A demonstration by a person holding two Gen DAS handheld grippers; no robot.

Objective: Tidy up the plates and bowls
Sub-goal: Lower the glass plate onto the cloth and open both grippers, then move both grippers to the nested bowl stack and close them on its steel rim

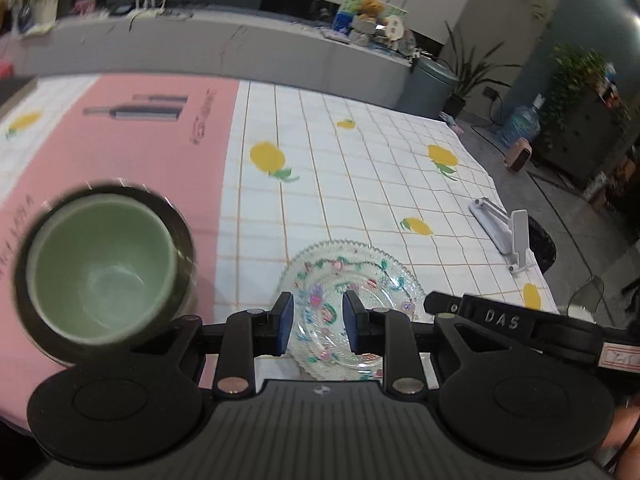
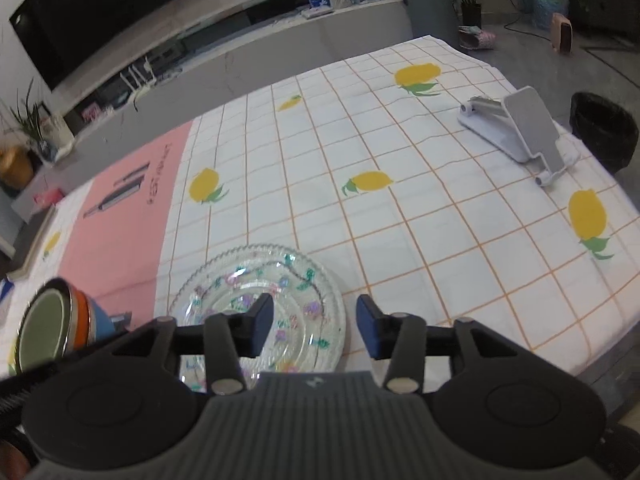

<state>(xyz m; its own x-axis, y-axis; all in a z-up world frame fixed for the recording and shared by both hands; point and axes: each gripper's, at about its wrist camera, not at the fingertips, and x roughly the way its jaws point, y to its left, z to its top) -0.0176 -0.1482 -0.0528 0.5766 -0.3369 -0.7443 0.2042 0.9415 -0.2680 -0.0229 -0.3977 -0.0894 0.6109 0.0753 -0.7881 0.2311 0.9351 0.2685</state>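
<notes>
A stack of nested bowls (image 1: 104, 276), green inside with a dark outer rim, stands on the pink mat at the left; in the right wrist view (image 2: 52, 328) its side shows orange and blue bands. A clear glass plate (image 1: 352, 304) with a floral pattern lies on the checked cloth; it also shows in the right wrist view (image 2: 264, 312). My left gripper (image 1: 318, 326) is open and empty, just above the plate's near side. My right gripper (image 2: 314, 326) is open and empty over the plate's right edge. The right gripper's arm (image 1: 500, 320) reaches in from the right in the left wrist view.
A white phone stand (image 2: 516, 132) sits at the table's right side, also in the left wrist view (image 1: 504, 236). The pink mat (image 2: 128, 220) covers the left of the lemon-print tablecloth (image 2: 400, 200). A black bin (image 2: 604, 132) stands beyond the right table edge.
</notes>
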